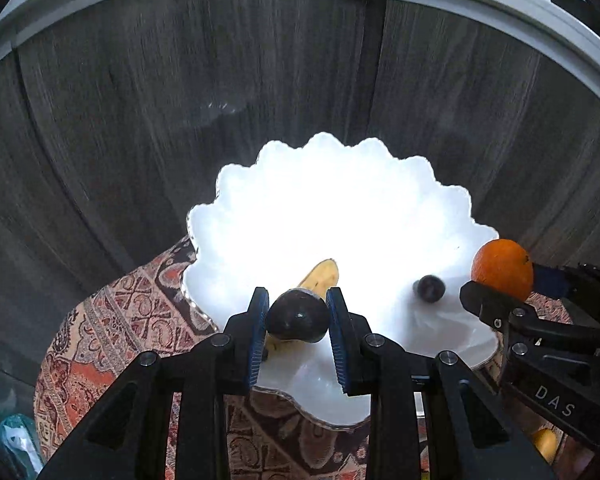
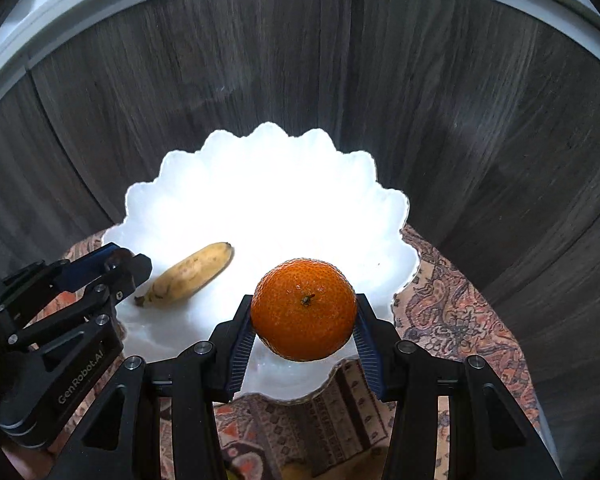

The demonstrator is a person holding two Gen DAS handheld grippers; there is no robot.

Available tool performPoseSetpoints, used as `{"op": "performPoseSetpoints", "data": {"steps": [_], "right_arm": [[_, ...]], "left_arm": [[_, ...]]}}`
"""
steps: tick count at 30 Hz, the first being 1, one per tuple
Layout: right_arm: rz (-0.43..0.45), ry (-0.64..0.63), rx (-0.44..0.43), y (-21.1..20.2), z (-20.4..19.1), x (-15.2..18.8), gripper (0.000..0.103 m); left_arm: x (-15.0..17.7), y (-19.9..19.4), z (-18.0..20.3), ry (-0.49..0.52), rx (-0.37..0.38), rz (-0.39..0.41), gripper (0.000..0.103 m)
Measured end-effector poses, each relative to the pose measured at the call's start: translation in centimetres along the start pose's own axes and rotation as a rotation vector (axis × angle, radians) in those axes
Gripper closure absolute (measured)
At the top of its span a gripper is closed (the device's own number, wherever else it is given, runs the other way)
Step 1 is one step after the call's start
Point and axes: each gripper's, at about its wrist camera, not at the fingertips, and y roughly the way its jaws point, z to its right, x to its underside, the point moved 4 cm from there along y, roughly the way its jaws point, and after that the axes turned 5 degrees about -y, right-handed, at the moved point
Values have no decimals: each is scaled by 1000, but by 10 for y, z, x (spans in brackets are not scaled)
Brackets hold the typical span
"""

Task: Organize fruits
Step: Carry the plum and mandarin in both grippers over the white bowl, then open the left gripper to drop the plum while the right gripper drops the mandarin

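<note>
A white scalloped bowl stands on a patterned cloth; it also shows in the right wrist view. A yellow banana lies in its left part, partly hidden in the left wrist view. My left gripper is shut on a dark plum above the bowl's near side. My right gripper is shut on an orange above the bowl's near rim; the orange also shows in the left wrist view. A small dark fruit lies in the bowl.
The patterned cloth covers a small round table. Dark wood panels stand close behind the bowl. A yellow fruit lies low at the right, beyond the bowl. A blue-green bag lies at the lower left.
</note>
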Motion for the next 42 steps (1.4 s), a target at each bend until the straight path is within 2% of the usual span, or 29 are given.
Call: {"op": "performPoseSetpoints", "data": {"steps": [4, 7, 9, 12, 14, 16, 24, 33, 42], "right_arm": [[-6, -9, -4, 2, 0, 0, 54], [6, -10, 12, 0, 2, 0, 50], [27, -15, 49, -6, 3, -2, 36], [60, -20, 95, -19, 5, -4, 22], [74, -27, 120, -27, 6, -4, 19], [86, -26, 134, -37, 7, -4, 19], [135, -3, 159, -80, 6, 0, 13], [171, 28, 171, -124, 10, 14, 11], [177, 46, 178, -152, 14, 44, 11]], "left_arm": [[-1, -5, -2, -8, -13, 20, 49], [-2, -11, -4, -7, -31, 30, 44], [-3, -15, -6, -6, -53, 37, 41], [-4, -27, -10, -10, -82, 61, 29], [-5, -37, -13, -16, -94, 78, 14], [-6, -47, -14, -20, -100, 93, 8], [-4, -86, -12, -21, -117, 114, 1], [9, -131, 2, -13, -119, 143, 1], [31, -156, 18, 1, -133, 154, 1]]}}
